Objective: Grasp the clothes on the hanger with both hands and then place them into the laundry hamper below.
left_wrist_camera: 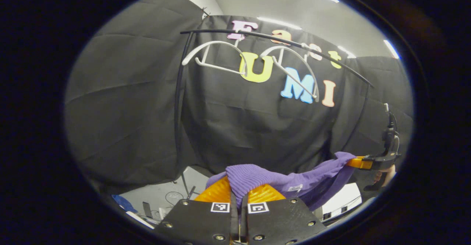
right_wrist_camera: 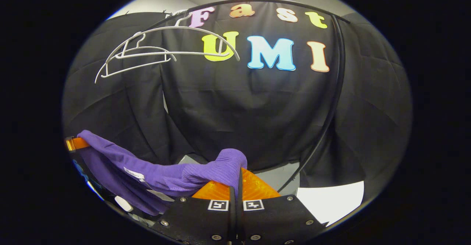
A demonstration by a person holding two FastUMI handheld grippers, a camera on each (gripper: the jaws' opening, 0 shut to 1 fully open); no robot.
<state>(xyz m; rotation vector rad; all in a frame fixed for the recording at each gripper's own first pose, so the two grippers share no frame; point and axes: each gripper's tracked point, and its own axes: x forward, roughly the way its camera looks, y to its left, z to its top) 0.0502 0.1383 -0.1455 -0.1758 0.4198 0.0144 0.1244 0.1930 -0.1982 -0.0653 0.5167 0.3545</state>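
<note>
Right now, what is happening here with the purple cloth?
A person holds tongs in each hand. The left tongs and the right tongs are each shut on one end of a purple garment, stretched between them. It is off the white hangers, which hang bare on the black rail.

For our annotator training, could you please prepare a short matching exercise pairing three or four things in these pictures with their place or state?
Things:
1. purple knitted garment
2. white plastic hangers
3. thin black metal rail
4. left gripper

States:
A. bare, hanging from the rail
B. stretched between both grippers
C. shut on a garment edge
D. running across the booth top, carrying hangers

Pairs: 1-B, 2-A, 3-D, 4-C
</note>
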